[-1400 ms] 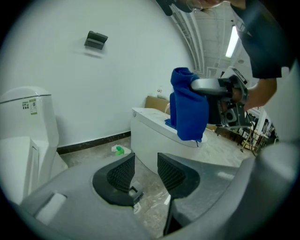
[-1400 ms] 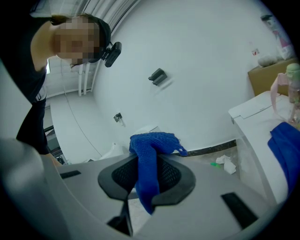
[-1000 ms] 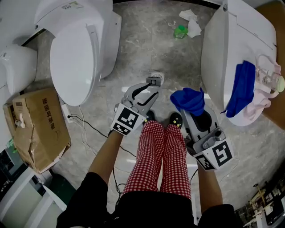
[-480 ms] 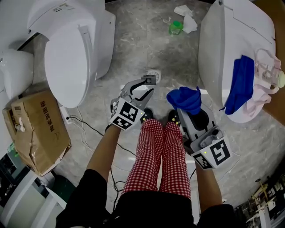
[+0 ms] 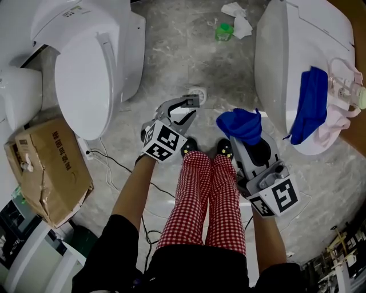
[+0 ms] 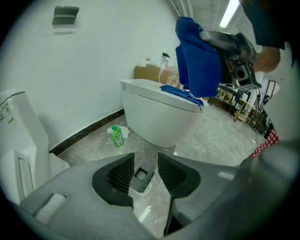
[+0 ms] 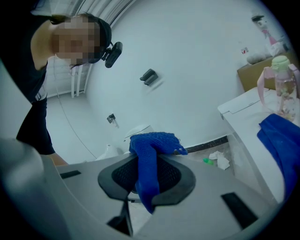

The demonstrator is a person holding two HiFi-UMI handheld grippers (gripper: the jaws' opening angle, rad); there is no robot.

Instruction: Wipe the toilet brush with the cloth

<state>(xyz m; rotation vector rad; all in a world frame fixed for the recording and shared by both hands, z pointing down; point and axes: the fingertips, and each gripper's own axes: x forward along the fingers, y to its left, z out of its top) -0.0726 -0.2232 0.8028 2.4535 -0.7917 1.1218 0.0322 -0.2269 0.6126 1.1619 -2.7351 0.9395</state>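
Note:
The toilet brush shows only as the grey squared end of its handle (image 5: 193, 102) (image 6: 140, 173), standing over a round white holder (image 5: 198, 92) on the floor. My left gripper (image 5: 190, 109) (image 6: 143, 171) points steeply down and is shut on that handle end, with a pad at each side. My right gripper (image 5: 247, 140) (image 7: 146, 174) is shut on a bunched blue cloth (image 5: 240, 127) (image 7: 147, 164), held just right of the left gripper and a little higher. The cloth also shows in the left gripper view (image 6: 199, 56). The brush head is hidden.
A closed white toilet (image 5: 86, 74) stands at left and another (image 5: 280, 68) at right, bearing a second blue cloth (image 5: 309, 111) and a pink bottle (image 5: 346, 94). A green bottle (image 5: 222, 31) and tissue (image 5: 234, 11) lie behind. A cardboard box (image 5: 48, 166) and cable (image 5: 108, 157) lie left. Checked trouser legs (image 5: 209, 194) are below.
The left gripper has sunk a little toward the floor holder, the handle end staying between its jaws. The right gripper with the cloth has kept still.

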